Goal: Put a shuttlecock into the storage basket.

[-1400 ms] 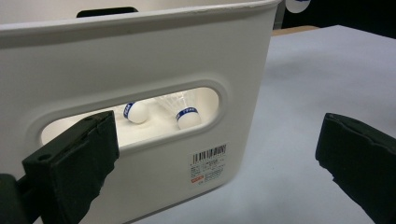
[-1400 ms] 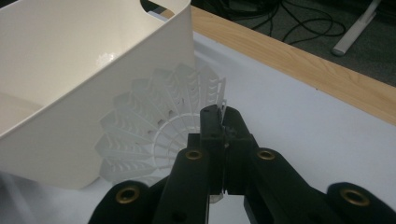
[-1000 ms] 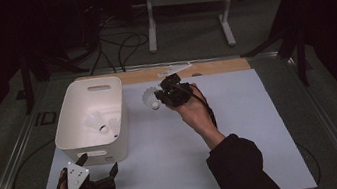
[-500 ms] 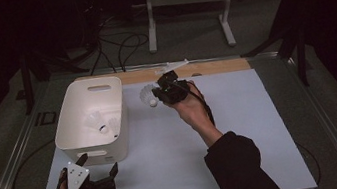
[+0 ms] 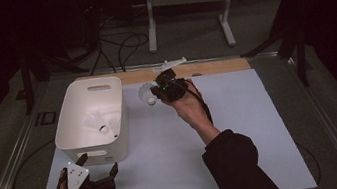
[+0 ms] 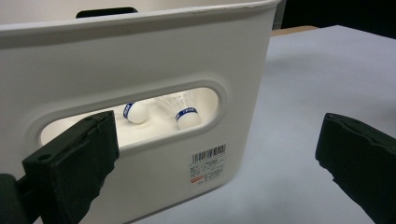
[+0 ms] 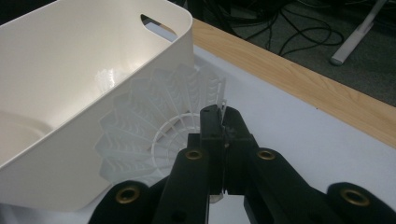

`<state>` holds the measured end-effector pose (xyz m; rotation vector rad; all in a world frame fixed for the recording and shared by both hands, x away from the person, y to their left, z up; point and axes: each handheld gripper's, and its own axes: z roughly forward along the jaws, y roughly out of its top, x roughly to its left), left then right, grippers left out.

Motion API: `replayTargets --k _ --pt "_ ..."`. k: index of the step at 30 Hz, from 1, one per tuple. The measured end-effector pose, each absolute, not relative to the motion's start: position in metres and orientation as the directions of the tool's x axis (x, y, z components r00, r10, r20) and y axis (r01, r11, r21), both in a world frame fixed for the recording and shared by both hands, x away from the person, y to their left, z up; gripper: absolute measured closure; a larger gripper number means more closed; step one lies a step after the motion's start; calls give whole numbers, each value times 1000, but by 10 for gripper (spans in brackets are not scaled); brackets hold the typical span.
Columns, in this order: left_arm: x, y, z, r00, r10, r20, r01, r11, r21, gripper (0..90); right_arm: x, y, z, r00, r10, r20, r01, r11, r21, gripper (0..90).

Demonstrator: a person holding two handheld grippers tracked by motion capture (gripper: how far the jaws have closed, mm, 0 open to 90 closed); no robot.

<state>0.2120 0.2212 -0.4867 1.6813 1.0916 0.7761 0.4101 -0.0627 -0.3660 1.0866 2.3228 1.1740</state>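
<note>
Right hand-held gripper [image 5: 160,91] clamped on shuttlecock [image 5: 146,94] skirt, left hand-held gripper [image 5: 97,167] apart — carry over bin [image 5: 75,117], then release onto 2 inside.

The bin [image 5: 90,117] is white; the shuttlecocks [image 6: 187,115] inside are white with blue bands. The mat [image 5: 243,134] is white, its far edge bordered by tan wood [image 5: 213,66].

Black two-jaw tongs [image 7: 223,135] with brass-ringed screw holes, grey three-cornered plate, black cable, dark sleeve [image 5: 232,163]

Three shuttlecocks: two [image 5: 95,120] [image 5: 113,125] inside one white bin [image 5: 67,121], one [image 5: 145,94] in the right gripper [image 5: 158,92].
</note>
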Motion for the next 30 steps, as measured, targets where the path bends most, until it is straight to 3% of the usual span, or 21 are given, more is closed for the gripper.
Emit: replayTargets --k 30 --pt "212 222 -487 400 916 15 310 -150 939 0 419 -46 -353 -666 744 58 467 356 809 892"
